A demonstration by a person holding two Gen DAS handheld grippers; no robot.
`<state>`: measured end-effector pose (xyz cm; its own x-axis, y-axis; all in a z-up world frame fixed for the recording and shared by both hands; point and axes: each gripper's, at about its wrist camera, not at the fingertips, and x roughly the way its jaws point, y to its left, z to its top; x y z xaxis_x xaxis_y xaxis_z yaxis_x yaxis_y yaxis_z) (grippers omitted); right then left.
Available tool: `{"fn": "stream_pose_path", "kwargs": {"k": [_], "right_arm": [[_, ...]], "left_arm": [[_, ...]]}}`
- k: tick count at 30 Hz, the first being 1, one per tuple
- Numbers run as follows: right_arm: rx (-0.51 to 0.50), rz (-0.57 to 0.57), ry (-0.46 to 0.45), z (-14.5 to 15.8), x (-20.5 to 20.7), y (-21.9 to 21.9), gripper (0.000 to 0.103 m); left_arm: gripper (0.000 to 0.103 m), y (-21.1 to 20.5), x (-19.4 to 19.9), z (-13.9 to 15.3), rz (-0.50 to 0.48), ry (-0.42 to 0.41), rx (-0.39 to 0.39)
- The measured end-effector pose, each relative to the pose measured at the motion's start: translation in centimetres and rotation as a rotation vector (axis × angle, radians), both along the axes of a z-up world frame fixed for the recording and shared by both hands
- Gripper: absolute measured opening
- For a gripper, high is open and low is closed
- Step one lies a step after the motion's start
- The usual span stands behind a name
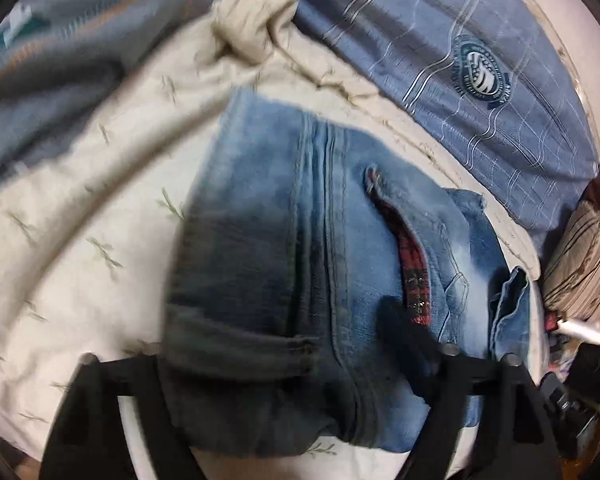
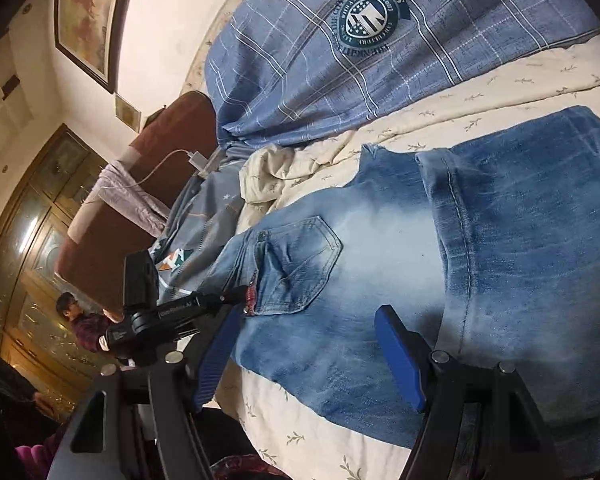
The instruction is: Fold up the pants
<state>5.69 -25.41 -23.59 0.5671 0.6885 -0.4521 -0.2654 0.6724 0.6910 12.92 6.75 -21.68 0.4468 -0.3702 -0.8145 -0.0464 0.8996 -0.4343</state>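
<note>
1. The pants [image 2: 400,264], faded blue jeans, lie on a bed, spread over a cream quilt [image 2: 500,92] printed with small leaf sprigs. One leg is folded back over the seat, and a back pocket [image 2: 296,268] faces up.
2. A red plaid lining [image 1: 414,276] shows at the waistband opening in the left wrist view.
3. The left tongs [image 1: 296,364] hang just above the folded denim with the jaws wide apart. The cloth lies between and under them, but I cannot see the pads pressing on it.
4. The right tongs [image 2: 312,356], with blue pads [image 2: 400,360], stand apart over the near edge of the jeans, not clamped on anything. Whether the pads touch the cloth I cannot tell.
5. Beyond the quilt lies a blue plaid cover [image 2: 300,52] bearing a round crest [image 2: 368,20].
6. A brown headboard [image 2: 140,208] stands at the bed's end, with a white charger cable [image 2: 156,168] draped on it.
7. A framed picture [image 2: 86,16] hangs on the wall.
</note>
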Motion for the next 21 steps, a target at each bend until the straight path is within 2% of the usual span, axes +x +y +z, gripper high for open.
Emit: {"fn": "stream_pose_path", "kwargs": {"k": [2, 3, 4, 6, 9, 15, 21], "right_arm": [[-0.016, -0.003, 0.005, -0.1, 0.1, 0.1, 0.073], [-0.021, -0.007, 0.005, -0.1, 0.1, 0.1, 0.073], [-0.021, -0.013, 0.003, -0.1, 0.1, -0.1, 0.073], [-0.018, -0.034, -0.006, 0.0, -0.1, -0.6, 0.073], [-0.006, -0.072, -0.004, -0.1, -0.2, -1.7, 0.073], [0.043, -0.165, -0.019, 0.3, -0.8, -4.5, 0.073], [0.107, -0.271, -0.029, 0.6, -1.7, -7.9, 0.073]], "left_arm": [[0.076, -0.3, -0.1, 0.4, 0.008, -0.032, 0.024], [0.048, -0.5, -0.3, 0.7, 0.007, -0.052, 0.024], [0.037, -0.6, -0.5, 1.1, 0.003, -0.072, 0.042], [0.03, -0.8, -0.9, 1.8, -0.011, -0.1, 0.071], [0.026, -0.9, -1.3, 2.9, -0.011, -0.131, 0.075], [0.023, -3.2, -2.7, 6.3, -0.066, -0.238, 0.149], [0.021, -7.4, -4.7, 10.2, -0.177, -0.356, 0.197]]}}
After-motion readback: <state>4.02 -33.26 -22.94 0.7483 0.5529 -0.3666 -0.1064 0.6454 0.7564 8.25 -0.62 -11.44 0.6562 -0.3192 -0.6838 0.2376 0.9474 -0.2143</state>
